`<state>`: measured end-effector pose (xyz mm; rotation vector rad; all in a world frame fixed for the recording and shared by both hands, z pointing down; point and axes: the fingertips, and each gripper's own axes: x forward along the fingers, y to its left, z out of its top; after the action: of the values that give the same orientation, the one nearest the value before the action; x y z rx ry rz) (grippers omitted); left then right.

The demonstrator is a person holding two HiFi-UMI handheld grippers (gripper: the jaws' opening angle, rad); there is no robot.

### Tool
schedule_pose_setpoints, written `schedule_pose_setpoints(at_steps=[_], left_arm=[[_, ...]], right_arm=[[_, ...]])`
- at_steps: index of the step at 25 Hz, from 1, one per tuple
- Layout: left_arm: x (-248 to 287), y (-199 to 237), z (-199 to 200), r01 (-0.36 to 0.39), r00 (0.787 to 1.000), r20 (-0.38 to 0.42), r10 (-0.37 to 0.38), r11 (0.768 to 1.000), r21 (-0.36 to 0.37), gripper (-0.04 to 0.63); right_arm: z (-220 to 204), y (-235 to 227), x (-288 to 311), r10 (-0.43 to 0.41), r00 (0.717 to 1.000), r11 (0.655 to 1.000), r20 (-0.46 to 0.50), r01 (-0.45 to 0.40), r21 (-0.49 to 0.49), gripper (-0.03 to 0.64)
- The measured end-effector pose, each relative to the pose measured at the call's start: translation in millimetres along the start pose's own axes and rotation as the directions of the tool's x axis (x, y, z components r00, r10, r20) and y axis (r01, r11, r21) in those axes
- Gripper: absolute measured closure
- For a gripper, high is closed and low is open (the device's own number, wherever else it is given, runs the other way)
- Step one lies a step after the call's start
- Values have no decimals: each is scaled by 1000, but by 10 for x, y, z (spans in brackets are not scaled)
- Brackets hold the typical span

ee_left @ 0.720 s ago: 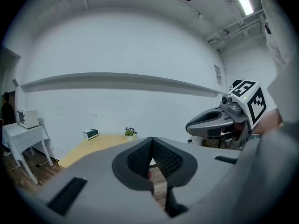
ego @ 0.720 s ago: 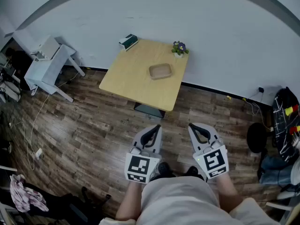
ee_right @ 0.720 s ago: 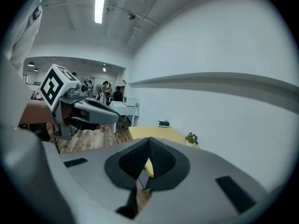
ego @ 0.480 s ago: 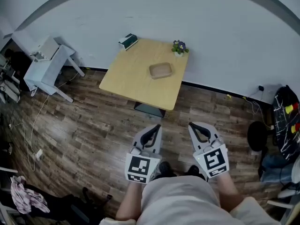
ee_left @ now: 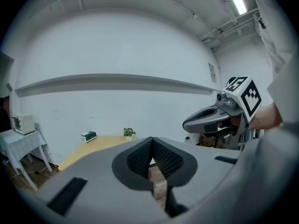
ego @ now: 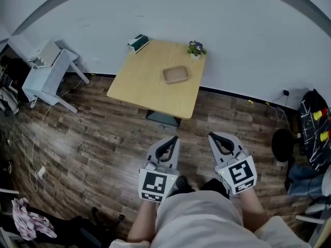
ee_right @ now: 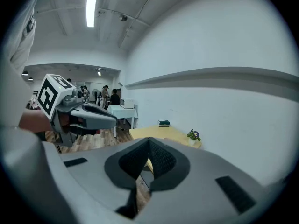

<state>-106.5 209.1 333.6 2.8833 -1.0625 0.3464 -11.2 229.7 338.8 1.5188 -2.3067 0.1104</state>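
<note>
Closest in, low in the head view: left gripper (ego: 174, 138) and right gripper (ego: 211, 136), side by side, a short gap between, both held up over the wood floor (ego: 93, 149). No contact with anything.

Left gripper view, straight down the fingers (ee_left: 139, 158): clenched pad to pad, nothing caught between. Same on the right, fingers (ee_right: 161, 158) pressed shut on empty air.

Off to the near left, on the floor, a crumpled pink cloth (ego: 28, 225). Over at the right edge, a black bag (ego: 314, 120) with a dark round stool (ego: 282, 149) beside it.

Further out, dead ahead and well apart from both grippers: a square wooden counter (ego: 145, 89), far side up against the white wall (ego: 232, 40). Near its middle, toward the far right, a shallow wooden dish (ego: 176, 75), upright, apparently empty. Beyond the dish, at the far right corner, a small flower pot (ego: 195, 49) with purple blooms. At the far left corner, a green and white box (ego: 137, 43), lying flat.

Far left, by the wall: a small white table (ego: 49, 74), apart from the counter.
</note>
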Motion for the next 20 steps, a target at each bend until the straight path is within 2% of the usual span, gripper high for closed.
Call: schedule_pose_setpoints(at_steps=[6, 12, 20], left_arm=[[-5, 61, -91, 6, 1000, -15, -6, 1000, -7, 592], [89, 150, -140, -15, 999, -38, 15, 1000, -15, 592], [468, 370, -86, -78, 995, -61, 77, 997, -15, 592]], right_arm=[[-64, 77, 71, 18, 999, 1000, -39, -18, 14, 612], [-117, 32, 234, 30, 997, 999, -70, -32, -23, 612], [-124, -384, 681, 67, 995, 997, -69, -69, -31, 609]])
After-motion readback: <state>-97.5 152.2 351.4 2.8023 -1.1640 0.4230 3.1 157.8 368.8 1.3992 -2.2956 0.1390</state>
